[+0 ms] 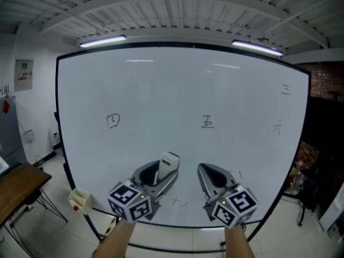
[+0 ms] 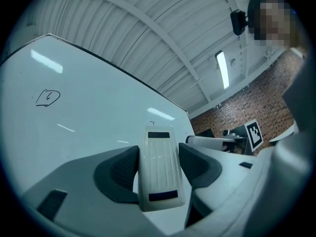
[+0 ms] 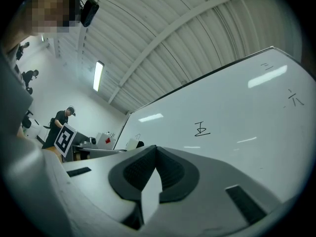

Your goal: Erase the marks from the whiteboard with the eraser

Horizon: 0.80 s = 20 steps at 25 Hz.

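Faced whiteboard point(image 1: 161, 85) w/ scattered marks point(image 1: 207, 122). Had eraser point(image 1: 169, 163) clamped btwn left gripper point(image 1: 161, 177) jaws, right gripper point(image 1: 209, 175) jaws together, empty. Prob. approach step: next needs eraser pressed onto mark ahead of jaws.

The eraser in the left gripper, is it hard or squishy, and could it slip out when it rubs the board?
The eraser looks like a hard, ribbed plastic shell, so it probably stays stiff. The left gripper pinches only its sides, with the top sticking out, so a hard push might twist it.
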### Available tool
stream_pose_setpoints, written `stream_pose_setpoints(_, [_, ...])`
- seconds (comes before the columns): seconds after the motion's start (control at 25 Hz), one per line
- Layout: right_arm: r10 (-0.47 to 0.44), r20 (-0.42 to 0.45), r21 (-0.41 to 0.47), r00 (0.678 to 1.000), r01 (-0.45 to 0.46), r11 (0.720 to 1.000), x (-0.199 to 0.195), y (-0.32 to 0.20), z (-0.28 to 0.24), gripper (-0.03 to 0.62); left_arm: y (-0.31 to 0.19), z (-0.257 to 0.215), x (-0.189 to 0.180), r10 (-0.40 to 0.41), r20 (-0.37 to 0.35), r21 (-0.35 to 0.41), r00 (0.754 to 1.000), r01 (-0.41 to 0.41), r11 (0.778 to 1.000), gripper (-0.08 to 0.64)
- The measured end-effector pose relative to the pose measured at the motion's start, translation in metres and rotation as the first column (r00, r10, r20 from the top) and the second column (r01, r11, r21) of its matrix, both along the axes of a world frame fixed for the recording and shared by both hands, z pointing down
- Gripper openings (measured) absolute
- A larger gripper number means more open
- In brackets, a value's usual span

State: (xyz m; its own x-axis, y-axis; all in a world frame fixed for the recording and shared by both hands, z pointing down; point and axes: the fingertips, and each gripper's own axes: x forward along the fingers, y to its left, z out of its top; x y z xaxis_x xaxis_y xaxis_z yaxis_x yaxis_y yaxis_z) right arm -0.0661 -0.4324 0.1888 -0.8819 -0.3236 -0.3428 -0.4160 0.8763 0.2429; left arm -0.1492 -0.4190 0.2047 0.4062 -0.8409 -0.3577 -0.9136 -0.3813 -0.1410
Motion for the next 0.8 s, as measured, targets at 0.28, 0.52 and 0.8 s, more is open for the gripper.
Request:
stream_pose_setpoints(0.28, [0.006,0.002,0.0,1.0,-0.006,1.0,0.0018,-0.0004,-0.0009,-0.009,-0.0008,-0.0002,0.0041,-0.009,0.008,0.002,1.0,0.009,1.0,0.252])
stream_pose_setpoints(0.52, [0.005,0.003,-0.001,1.0,-0.005,1.0,0.0025,-0.0015,-0.0002,-0.009,-0.0019,-0.0001,0.005,0.0,-0.003,0.005,1.0,0.0,1.0,0.252])
stream_pose_setpoints(0.8, [0.008,0.002,-0.001,1.0,-0.008,1.0,0.0013,-0.0024,0.0004,-0.009,-0.0029,0.0028,0.0039,0.003,-0.017,-0.003,1.0,-0.003,1.0,0.252])
